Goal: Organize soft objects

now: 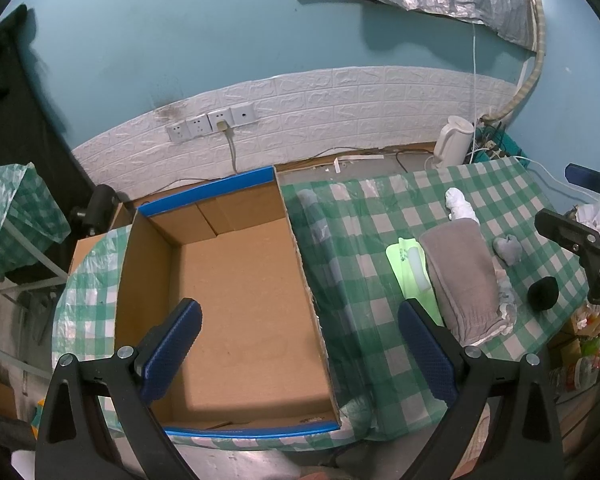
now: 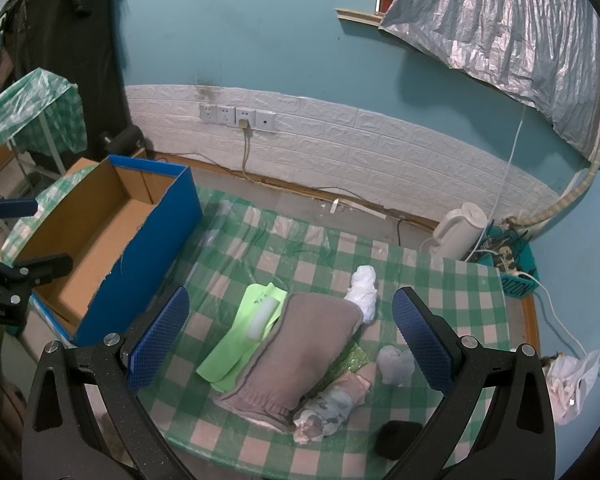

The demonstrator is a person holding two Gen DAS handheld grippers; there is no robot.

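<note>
On the green-and-white checked plastic tablecloth (image 2: 300, 256) I see the soft pile: a folded grey-brown towel (image 2: 300, 356) lying over a lime-green cloth (image 2: 236, 340), a crumpled white rag (image 2: 365, 292) at its far end, a patterned pale roll (image 2: 328, 412) and a small black pouch (image 2: 398, 438) near me. To the left sits the open cardboard box with blue outer walls (image 2: 140, 256); a white electric kettle (image 2: 458, 232) stands far right. My right gripper (image 2: 300, 340) hovers wide open over the towel, empty. My left gripper (image 1: 300, 356) gapes wide above the box, holding nothing.

Dim, bluish light (edges fisheye-warped).
</note>
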